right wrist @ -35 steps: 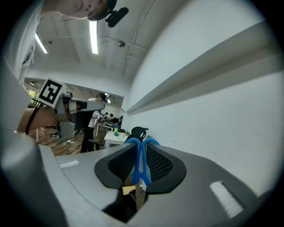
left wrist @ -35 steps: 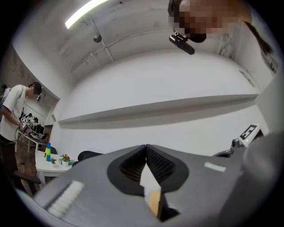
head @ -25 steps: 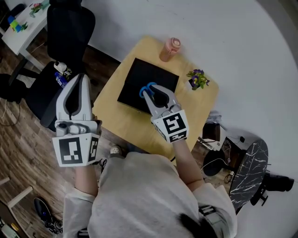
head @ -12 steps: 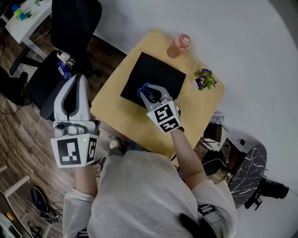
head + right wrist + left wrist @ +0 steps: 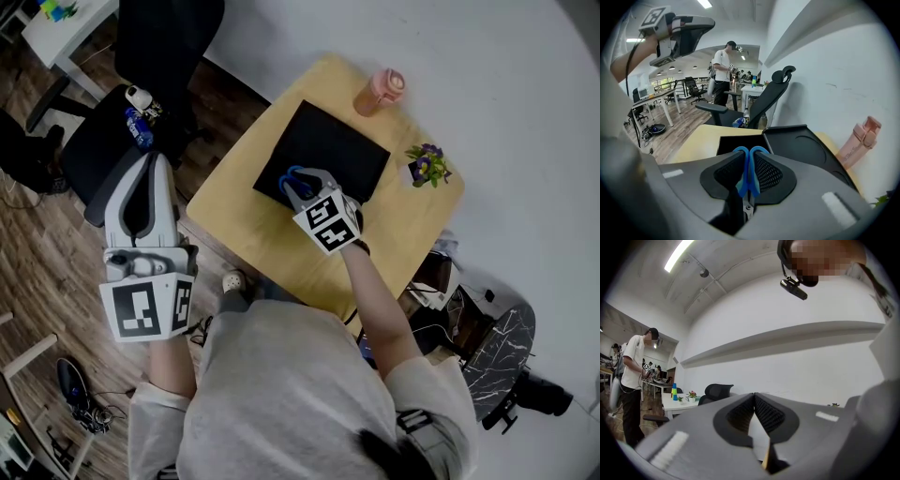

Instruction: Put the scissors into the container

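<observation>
Head view: right gripper [image 5: 298, 183] pinches the blue scissors [image 5: 741, 171] by the handles between its jaws, at the near edge of the open black container [image 5: 349, 150] on the table [image 5: 246, 234], while the left gripper [image 5: 153, 169], jaws pressed together and empty, is held left of the table.

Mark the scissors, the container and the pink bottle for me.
scissors [image 5: 749, 164]: right gripper view, on the blue handle loops.
container [image 5: 342, 150]: head view, on its bare black surface.
bottle [image 5: 860, 140]: right gripper view, on its pink body.
</observation>
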Demonstrator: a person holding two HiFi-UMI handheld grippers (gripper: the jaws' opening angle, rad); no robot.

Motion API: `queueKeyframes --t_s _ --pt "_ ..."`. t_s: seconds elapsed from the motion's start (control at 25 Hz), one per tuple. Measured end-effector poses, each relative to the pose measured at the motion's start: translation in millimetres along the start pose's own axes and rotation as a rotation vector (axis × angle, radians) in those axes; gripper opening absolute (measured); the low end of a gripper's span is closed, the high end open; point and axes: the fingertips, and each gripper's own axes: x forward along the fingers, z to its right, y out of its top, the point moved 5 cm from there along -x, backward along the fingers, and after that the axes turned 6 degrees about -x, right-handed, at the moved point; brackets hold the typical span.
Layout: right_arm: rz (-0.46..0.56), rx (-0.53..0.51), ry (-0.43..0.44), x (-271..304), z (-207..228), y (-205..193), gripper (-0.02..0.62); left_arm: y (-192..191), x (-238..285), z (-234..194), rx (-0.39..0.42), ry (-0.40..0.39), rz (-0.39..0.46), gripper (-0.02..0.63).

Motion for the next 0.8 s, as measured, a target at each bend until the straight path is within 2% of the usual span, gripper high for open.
queueKeyframes --t_s 0.4,0.8 --pt "-0.142 0.026 0.039 30 -4 -14 0.074 -5 -11 -13 0.008 0.046 -0.022 0.058" --pt "-0.235 0.081 0.081 40 -4 -21 0.074 -6 -19 -22 0.010 0.069 -0.031 0.058"
